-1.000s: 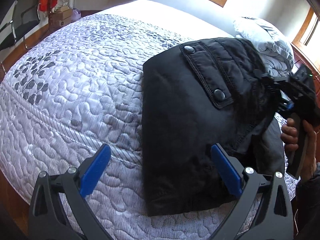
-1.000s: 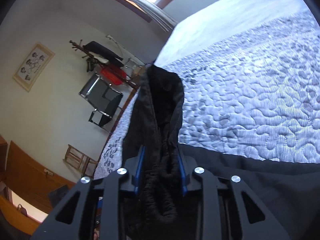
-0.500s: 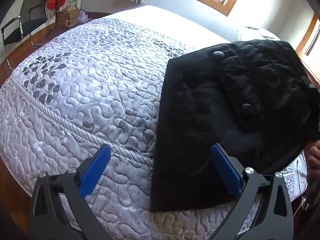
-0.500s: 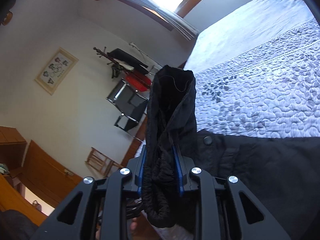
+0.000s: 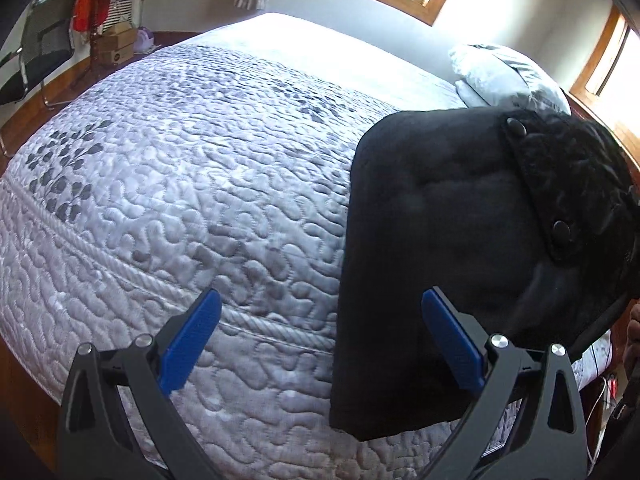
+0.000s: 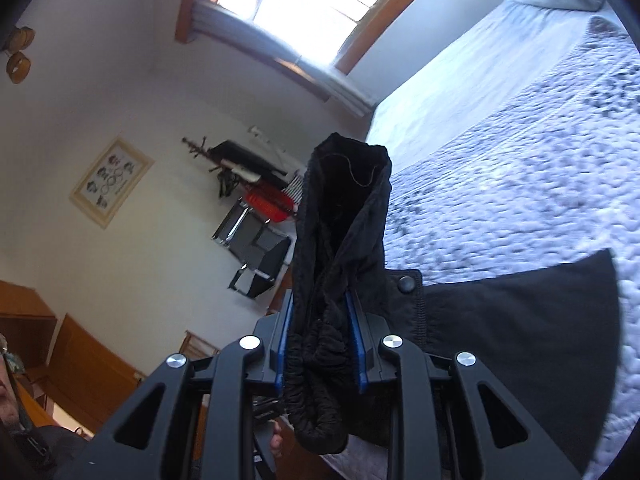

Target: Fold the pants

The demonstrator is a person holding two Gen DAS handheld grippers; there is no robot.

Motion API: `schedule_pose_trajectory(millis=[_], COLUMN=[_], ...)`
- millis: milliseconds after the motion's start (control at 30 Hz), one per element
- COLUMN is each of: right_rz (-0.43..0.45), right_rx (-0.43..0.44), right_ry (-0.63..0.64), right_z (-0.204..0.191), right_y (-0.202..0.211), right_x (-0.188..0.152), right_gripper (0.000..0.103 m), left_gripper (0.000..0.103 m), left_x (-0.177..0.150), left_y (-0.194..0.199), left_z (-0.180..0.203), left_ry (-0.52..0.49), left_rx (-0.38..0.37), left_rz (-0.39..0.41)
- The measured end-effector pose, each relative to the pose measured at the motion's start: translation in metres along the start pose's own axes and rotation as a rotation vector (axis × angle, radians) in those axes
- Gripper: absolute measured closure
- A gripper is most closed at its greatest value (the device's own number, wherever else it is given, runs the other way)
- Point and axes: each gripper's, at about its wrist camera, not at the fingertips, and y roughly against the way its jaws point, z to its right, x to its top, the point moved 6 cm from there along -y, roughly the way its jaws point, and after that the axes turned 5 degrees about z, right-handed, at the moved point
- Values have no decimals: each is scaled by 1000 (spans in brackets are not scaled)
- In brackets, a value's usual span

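Black pants (image 5: pixel 448 248) with a snap-button pocket flap are held up over the right side of the quilted bed (image 5: pixel 192 200), their lower edge resting on the quilt. My left gripper (image 5: pixel 320 344) is open and empty, low over the bed's near edge, its right finger in front of the pants. My right gripper (image 6: pixel 320 344) is shut on the bunched elastic waistband of the pants (image 6: pixel 340 240), holding it raised; the rest of the pants hangs down to the bed on the right.
A grey pillow (image 5: pixel 508 76) lies at the head of the bed. A chair (image 5: pixel 36 52) and boxes stand on the wooden floor at the left. A coat rack (image 6: pixel 240 164) stands by the wall. Windows are behind the bed.
My right gripper has lifted the waistband higher and swung it over, so the pants stand taller and shifted right in the left view. My left gripper stayed open.
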Motion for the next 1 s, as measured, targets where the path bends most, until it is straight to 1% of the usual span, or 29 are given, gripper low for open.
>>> schedule_pose_trajectory(millis=[167,333,533,600,767,833,933,967,1000], right_rz=[24,20,-10,-9,-20,-52,-75,-80,-86], right_rx=[-76,-133,-201,-202,-219,-255,-273,-275,-267], right_ry=[-37,-79,-169,-195,-203,-175,-175,-181,-189], right_z=[34,68,120,133,145,150,157,160,162], right_y=[25,40,38,36,32,26,23,22,23], right_x=[2,-11,-38,-43,-48,-53,-59,-60,-60], right_gripper=[78,78,78,78,78,78,76,74,69], left_gripper=[3,3,3,3,3,3,3,3,3], left_x=[-2,0,2,1,2,2,1,0,-1], left_y=[-6,-7,-10,-10,-13,-14,-18,-19,-20], left_z=[22,42,65,71,83,88,92,93,94], left_ry=[-49,-94,-142,-154,-179,-190,-195,-195,-195], left_rx=[-18,-30,-52,-57,-60,-60,-62,-62,-62], left_rz=[-9,-7,-7,-9,-9,-9,-19,-23,-29])
